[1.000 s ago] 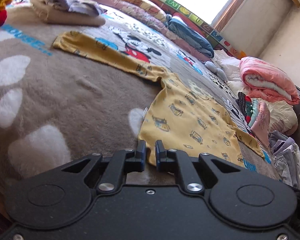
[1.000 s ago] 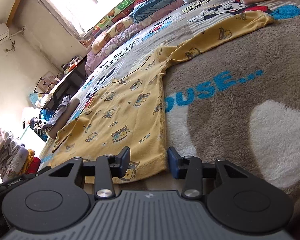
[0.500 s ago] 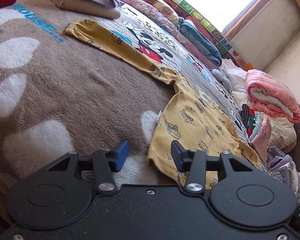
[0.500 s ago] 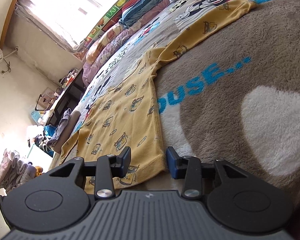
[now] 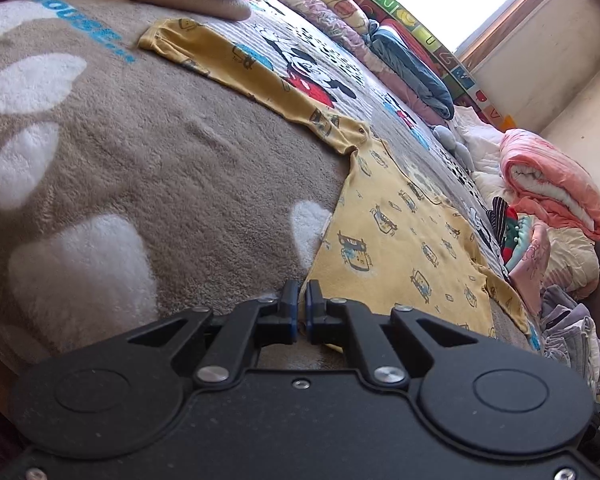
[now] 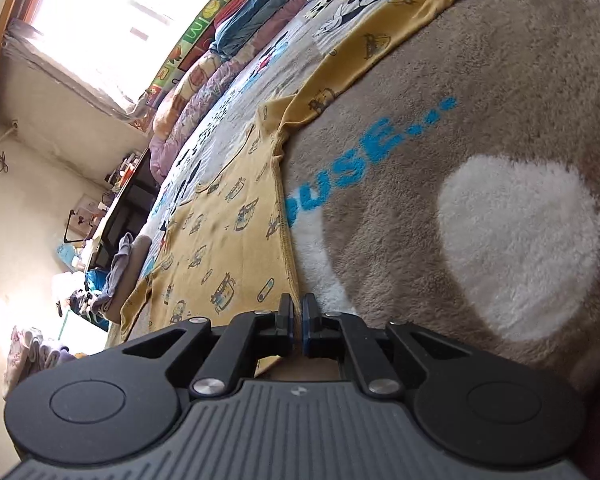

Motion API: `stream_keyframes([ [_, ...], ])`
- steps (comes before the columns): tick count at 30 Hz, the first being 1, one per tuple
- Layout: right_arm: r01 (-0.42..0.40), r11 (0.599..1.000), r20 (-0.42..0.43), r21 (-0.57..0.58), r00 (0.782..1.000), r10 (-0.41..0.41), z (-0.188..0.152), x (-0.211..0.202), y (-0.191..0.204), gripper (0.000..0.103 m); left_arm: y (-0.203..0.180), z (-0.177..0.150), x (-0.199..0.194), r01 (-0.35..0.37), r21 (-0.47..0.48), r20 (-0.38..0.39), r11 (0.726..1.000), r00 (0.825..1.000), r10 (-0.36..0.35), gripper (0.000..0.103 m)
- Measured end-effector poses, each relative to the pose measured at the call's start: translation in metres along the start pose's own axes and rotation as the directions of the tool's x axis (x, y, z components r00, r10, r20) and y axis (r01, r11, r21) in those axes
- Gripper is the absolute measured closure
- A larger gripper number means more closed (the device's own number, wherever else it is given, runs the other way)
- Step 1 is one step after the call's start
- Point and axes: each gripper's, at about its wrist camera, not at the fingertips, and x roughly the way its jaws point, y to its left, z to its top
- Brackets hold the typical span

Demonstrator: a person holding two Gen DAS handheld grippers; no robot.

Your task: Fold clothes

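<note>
Your right claw (image 6: 298, 322) sits low at the near edge of the bed, jaws pinched together on the bottom corner of the yellow shirt (image 6: 224, 240), hem caught between the blue pads (image 6: 306, 320). The shirt lies flat on the brown blanket (image 6: 480, 112), one sleeve (image 6: 364, 48) stretched toward top right. Blue letters (image 6: 364, 168) and a white patch (image 6: 520, 248) on the blanket lie right of the shirt. Rolled blue bedding (image 6: 256, 28) sits far back by the window (image 6: 116, 16). Folded clothes (image 6: 124, 264) lie at left.
</note>
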Motion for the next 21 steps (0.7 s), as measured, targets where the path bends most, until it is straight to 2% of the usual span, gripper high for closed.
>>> stream_keyframes([
  [2, 0.004, 1.000, 0.005, 0.006, 1.000, -0.004, 0.000, -0.001, 0.000, 0.096, -0.001, 0.001, -0.003, -0.012, 0.004, 0.010, 1.000, 1.000, 0.012, 0.099],
  [4, 0.008, 1.000, 0.010, 0.011, 1.000, -0.009, 0.000, -0.003, 0.000, 0.093, -0.007, 0.003, -0.009, -0.034, 0.049, 0.047, 0.998, 0.998, 0.031, 0.098],
  [7, -0.001, 1.000, 0.057, 0.023, 0.998, 0.000, 0.006, -0.010, -0.002, 0.075, -0.018, 0.005, -0.014, -0.036, 0.106, 0.103, 0.994, 0.994, 0.025, 0.089],
  [8, -0.006, 0.999, 0.078, 0.041, 0.997, 0.003, 0.010, -0.012, -0.006, 0.068, -0.021, 0.006, -0.016, -0.032, 0.119, 0.118, 0.992, 0.993, 0.018, 0.082],
  [11, -0.018, 0.993, 0.143, 0.115, 0.990, 0.001, 0.027, -0.019, -0.021, 0.065, -0.035, 0.006, -0.018, -0.011, 0.178, 0.146, 0.984, 0.989, -0.015, 0.079],
  [14, -0.040, 0.974, 0.220, 0.224, 0.976, -0.010, 0.048, -0.024, -0.044, 0.065, -0.055, 0.001, -0.015, 0.019, 0.259, 0.141, 0.966, 0.988, -0.057, 0.072],
  [16, -0.063, 0.958, 0.280, 0.279, 0.960, -0.018, 0.062, -0.026, -0.059, 0.060, -0.069, -0.005, -0.009, 0.043, 0.306, 0.125, 0.951, 0.989, -0.085, 0.065],
  [21, -0.123, 0.922, 0.370, 0.367, 0.929, -0.023, 0.096, -0.021, -0.091, 0.057, -0.105, -0.021, 0.006, 0.108, 0.402, 0.057, 0.909, 0.988, -0.143, 0.064],
])
